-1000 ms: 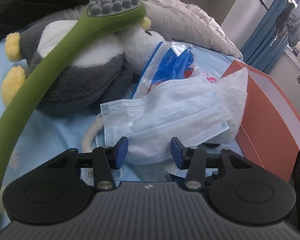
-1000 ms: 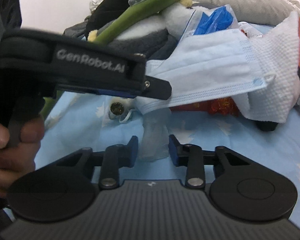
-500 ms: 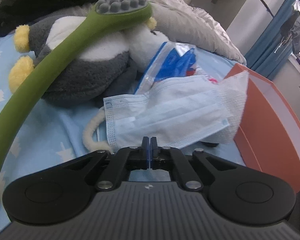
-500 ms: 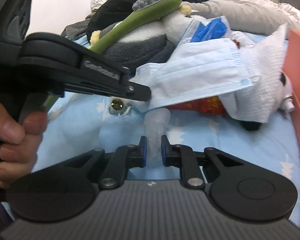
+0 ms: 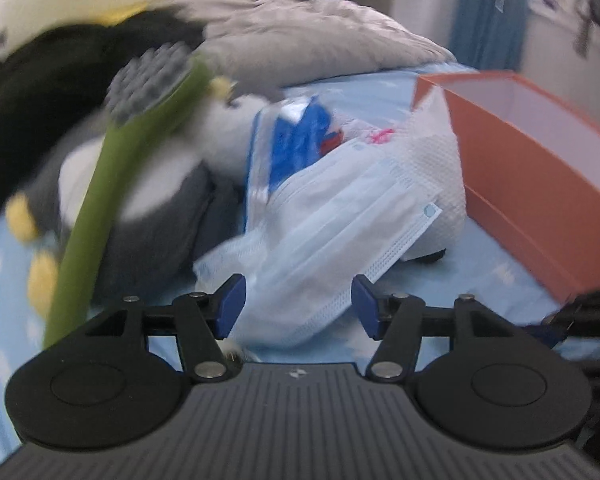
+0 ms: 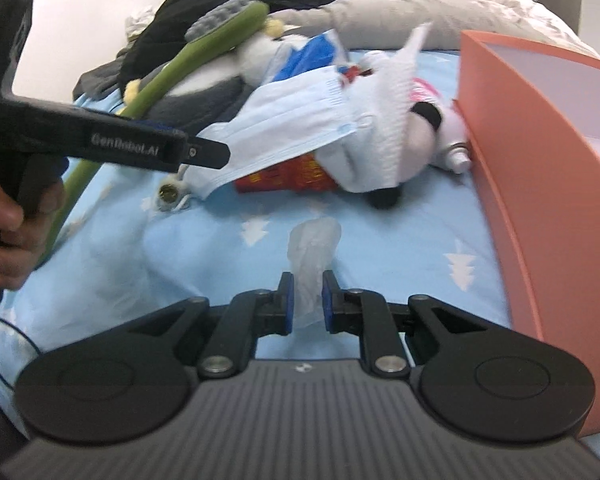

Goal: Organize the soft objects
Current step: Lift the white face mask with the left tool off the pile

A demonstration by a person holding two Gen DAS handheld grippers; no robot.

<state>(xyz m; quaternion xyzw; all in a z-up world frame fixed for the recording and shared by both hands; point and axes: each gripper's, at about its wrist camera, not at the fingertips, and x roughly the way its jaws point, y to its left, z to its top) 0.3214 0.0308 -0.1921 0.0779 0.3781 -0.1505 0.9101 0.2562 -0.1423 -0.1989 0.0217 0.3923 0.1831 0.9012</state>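
Note:
A pale blue face mask lies on the pile of soft things on the blue bed sheet; it also shows in the right wrist view. My left gripper is open, with the mask's near edge between its fingers. My right gripper is shut on a translucent soft piece and holds it over the sheet. A grey and white plush penguin lies behind, with a green long-handled massager across it. The open orange box stands at the right.
A clear bag with blue gloves, a white cloth, a red packet and a small bottle lie in the pile. A grey duvet and black clothing lie behind. The left gripper's handle reaches in from the left.
My left gripper was shut half a second ago and has opened; its view swung right. My right gripper closed on the translucent piece and moved it right, toward the orange box.

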